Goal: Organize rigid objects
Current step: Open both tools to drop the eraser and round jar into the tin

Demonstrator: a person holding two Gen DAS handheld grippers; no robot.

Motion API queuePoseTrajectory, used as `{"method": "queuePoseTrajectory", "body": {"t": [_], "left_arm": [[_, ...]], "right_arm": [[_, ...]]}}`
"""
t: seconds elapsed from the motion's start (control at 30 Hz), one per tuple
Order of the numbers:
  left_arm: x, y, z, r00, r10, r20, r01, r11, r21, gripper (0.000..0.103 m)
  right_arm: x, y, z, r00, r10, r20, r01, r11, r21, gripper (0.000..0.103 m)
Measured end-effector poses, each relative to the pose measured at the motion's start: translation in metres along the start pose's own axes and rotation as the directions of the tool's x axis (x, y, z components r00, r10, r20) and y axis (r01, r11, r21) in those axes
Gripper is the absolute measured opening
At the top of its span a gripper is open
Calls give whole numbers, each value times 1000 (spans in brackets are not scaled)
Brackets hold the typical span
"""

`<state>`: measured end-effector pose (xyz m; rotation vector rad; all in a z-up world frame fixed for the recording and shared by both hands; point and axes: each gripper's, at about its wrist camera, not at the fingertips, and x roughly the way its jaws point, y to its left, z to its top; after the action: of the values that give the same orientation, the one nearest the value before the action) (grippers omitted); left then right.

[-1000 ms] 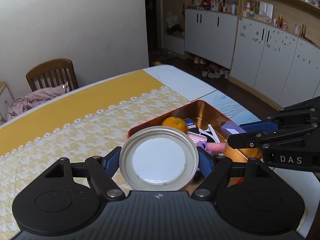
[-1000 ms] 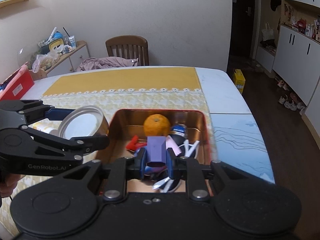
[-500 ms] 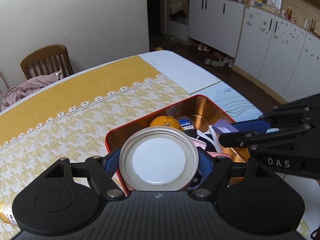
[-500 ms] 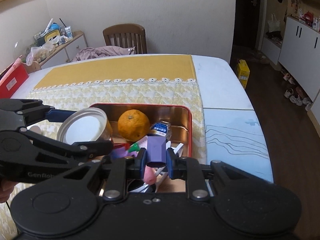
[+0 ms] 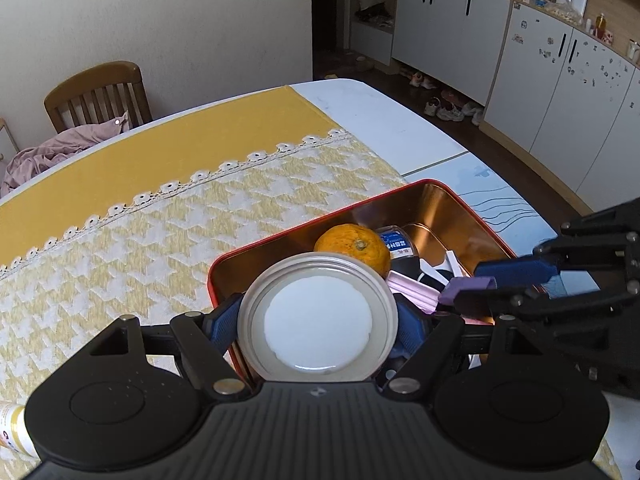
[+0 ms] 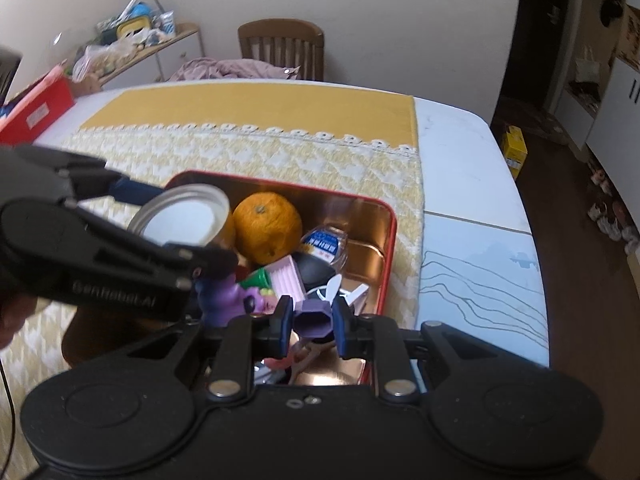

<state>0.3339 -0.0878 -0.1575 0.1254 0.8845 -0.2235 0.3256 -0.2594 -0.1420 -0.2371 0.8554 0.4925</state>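
Placement is the step I judge to be in hand: both grippers hang over the red tin (image 5: 436, 188), each carrying something to drop in. My left gripper (image 5: 318, 320) has its fingers spread wide and pressed on the sides of a round can (image 5: 318, 322), its pale end facing the camera, the blue pads at nine and three o'clock of it. The can sits over the tin's near left corner, with the orange (image 5: 354, 246) just beyond it at one o'clock. My right gripper (image 6: 314, 320) has its fingers drawn close, pinching a small purple block (image 6: 314, 318) squarely between them, above the clutter at the tin's near edge. The tin rests on the yellow cloth (image 5: 180, 216) over the bench. Next, I reckon, each load needs lowering into a free patch of tin floor before I let go; the bare copper bottom at the far right looks roomiest. The can is bulky, so I would watch that it does not land on the orange.
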Motion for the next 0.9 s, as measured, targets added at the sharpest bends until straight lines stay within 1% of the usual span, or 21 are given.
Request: {"method": "queuePoseTrajectory", "body": {"t": [0.07, 0.27, 0.5, 0.63, 0.9], "left_arm": [[1, 0, 0, 1000, -3, 0, 3, 1000, -7, 79], [4, 2, 0, 1000, -22, -5, 21, 999, -39, 79], [2, 1, -3, 1000, -29, -12, 28, 997, -66, 79], [-1, -1, -4, 1000, -22, -7, 22, 998, -60, 79], [-18, -5, -8, 999, -24, 36, 25, 999, -29, 80]], "right_arm": [[0, 0, -2, 1000, 2, -6, -2, 1000, -5, 22], [-2, 0, -7, 1000, 14, -10, -14, 1000, -7, 25], [-9, 0, -9, 999, 41, -1, -41, 999, 4, 29], [-11, 1, -10, 999, 51, 1, -51, 999, 13, 36], [-21, -1, -10, 997, 70, 18, -70, 997, 38, 43]]}}
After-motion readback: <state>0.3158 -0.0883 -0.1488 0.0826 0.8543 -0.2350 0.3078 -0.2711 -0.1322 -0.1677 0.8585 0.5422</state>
